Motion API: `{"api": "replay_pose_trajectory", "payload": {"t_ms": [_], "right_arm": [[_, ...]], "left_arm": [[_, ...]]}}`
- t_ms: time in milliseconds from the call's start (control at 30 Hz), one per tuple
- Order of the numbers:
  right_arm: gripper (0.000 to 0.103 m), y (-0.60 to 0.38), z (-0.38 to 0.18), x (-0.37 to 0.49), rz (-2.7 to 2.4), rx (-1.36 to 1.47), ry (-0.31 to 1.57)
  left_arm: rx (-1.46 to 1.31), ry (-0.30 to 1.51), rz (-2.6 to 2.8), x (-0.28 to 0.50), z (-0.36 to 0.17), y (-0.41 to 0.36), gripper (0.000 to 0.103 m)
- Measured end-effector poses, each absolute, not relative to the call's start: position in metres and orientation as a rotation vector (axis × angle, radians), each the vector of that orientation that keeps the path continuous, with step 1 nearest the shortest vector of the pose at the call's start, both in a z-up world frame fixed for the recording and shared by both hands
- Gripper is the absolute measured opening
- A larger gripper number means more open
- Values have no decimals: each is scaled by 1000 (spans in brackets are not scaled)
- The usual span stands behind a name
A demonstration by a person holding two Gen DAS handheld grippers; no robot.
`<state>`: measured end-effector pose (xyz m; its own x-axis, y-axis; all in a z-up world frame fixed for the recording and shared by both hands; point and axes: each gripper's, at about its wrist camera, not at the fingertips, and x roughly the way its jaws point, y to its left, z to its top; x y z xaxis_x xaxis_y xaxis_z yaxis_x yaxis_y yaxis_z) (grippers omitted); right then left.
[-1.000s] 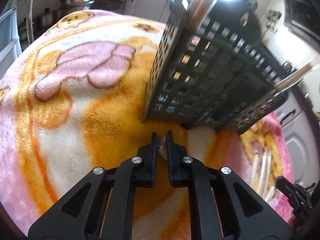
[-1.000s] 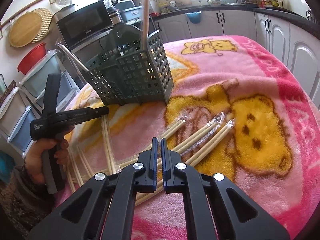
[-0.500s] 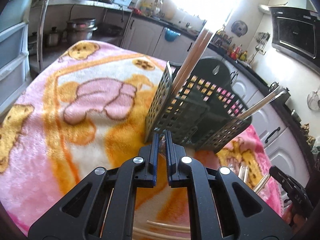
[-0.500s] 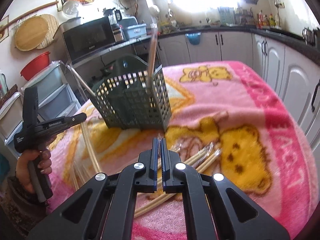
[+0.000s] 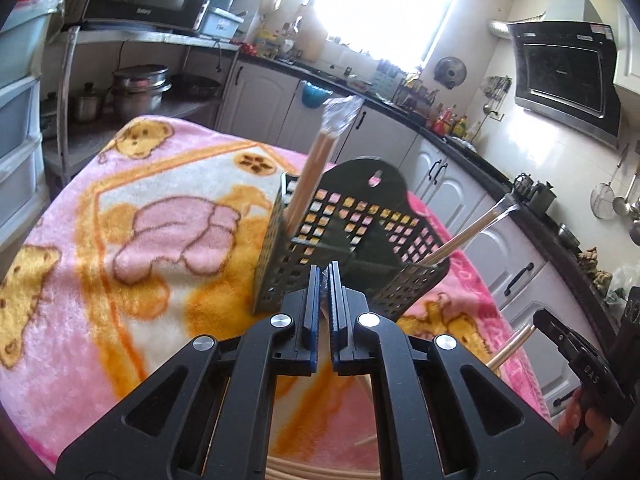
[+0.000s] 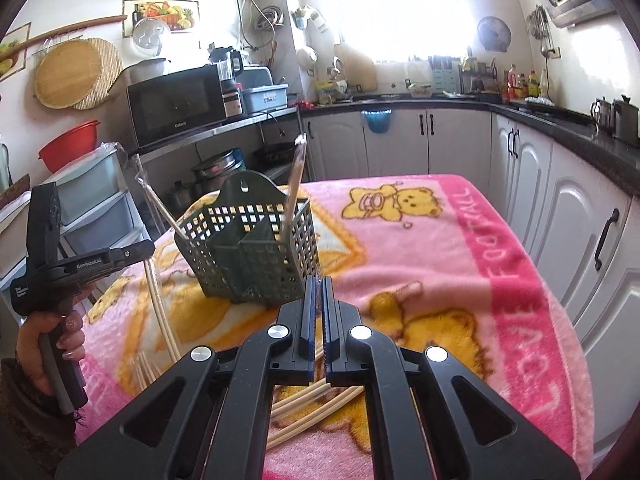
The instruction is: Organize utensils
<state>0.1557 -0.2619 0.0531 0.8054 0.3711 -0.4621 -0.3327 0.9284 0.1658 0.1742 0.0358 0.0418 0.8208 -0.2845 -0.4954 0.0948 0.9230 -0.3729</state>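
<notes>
Left claw (image 5: 324, 270) pinched near-shut, thin sliver of gap, clear wrapper with chopstick end clamped between pads. Right claw (image 6: 316, 282) same story: narrow slit, wrapper tip pinched (contents hard to make out). Green utensil basket (image 6: 256, 256) upright on pink blanket (image 6: 420, 248) over desk, one wrapped chopstick pair (image 6: 294, 184) leaning in each end compartment. Loose chopsticks (image 6: 160, 320) lying on blanket beside basket.

Readable text: "GenRobot.AI" on the left gripper (image 6: 132, 254) body, right wrist view. "LOVE FOOTBALL" in pink letters along the blanket (image 6: 508, 280) border. "Galanz" on the microwave (image 6: 176, 106) front, small. "DAS" on the right gripper (image 5: 538, 318) handle, left view.
</notes>
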Motion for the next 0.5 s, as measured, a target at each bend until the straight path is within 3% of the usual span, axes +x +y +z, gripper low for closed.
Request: {"api": "replay_pose_trajectory", "payload": {"t_ms": [500], "right_arm": [[3,-244,86,148,431,13,416]], "left_arm": [[-297,483,-298,171,84,10,2]]}}
